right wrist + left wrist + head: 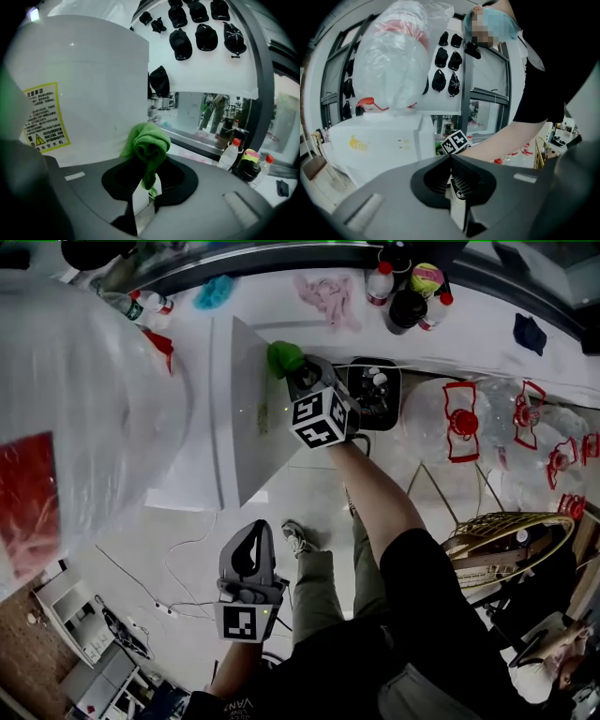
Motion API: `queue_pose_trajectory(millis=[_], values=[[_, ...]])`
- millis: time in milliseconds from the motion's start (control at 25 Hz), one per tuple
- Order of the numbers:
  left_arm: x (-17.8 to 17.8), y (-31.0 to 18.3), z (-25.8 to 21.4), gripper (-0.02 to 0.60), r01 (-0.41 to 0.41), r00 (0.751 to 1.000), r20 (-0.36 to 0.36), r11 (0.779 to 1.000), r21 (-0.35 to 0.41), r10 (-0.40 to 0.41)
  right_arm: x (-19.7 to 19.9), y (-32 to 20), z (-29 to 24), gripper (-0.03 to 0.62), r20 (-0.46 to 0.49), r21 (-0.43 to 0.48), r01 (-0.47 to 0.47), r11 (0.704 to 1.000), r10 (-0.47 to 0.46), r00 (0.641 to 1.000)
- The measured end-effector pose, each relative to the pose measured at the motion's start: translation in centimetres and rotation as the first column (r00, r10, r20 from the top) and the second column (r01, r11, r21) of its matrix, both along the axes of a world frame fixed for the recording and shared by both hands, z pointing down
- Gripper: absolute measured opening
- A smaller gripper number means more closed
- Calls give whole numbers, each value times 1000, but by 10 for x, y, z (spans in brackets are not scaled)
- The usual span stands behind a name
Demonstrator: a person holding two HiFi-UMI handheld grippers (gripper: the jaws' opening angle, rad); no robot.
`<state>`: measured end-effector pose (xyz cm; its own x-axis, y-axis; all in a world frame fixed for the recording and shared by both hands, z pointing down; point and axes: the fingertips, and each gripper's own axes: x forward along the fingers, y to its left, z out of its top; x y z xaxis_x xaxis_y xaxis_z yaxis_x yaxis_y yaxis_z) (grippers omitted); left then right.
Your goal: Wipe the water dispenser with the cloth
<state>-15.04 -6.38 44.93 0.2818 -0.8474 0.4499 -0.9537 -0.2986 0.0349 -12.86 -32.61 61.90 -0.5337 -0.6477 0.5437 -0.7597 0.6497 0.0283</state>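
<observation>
The water dispenser [246, 418] stands tall w/ a big plastic-wrapped bottle [84, 390] on top. The right tool [149, 185] is clenched on the green cloth [149, 140], up by the dispenser's side panel. It probably touches, but I cannot confirm. The left tool [451, 164] is closed on nothing, low and well apart. Risk: only a thin fold is pinched, so a hard stroke may pull the cloth out.

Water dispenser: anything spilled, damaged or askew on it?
Nothing spilled or damaged shows on the water dispenser. Only oddity: its top jug is wrapped in a loose plastic bag. The right tongs hold the green cloth bunched by its side panel.
</observation>
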Motion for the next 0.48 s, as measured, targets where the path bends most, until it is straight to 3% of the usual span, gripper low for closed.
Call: queue_pose_trajectory(millis=[240,480], values=[[0,6,4,2,-36,999,-13,999,-5,36,21,11,-7,80,-1,27,-42,999,42,999],[6,12,0,2,-110,994,13,994,20,110,44,93,-6,80,48,6,-70,998,69,996]])
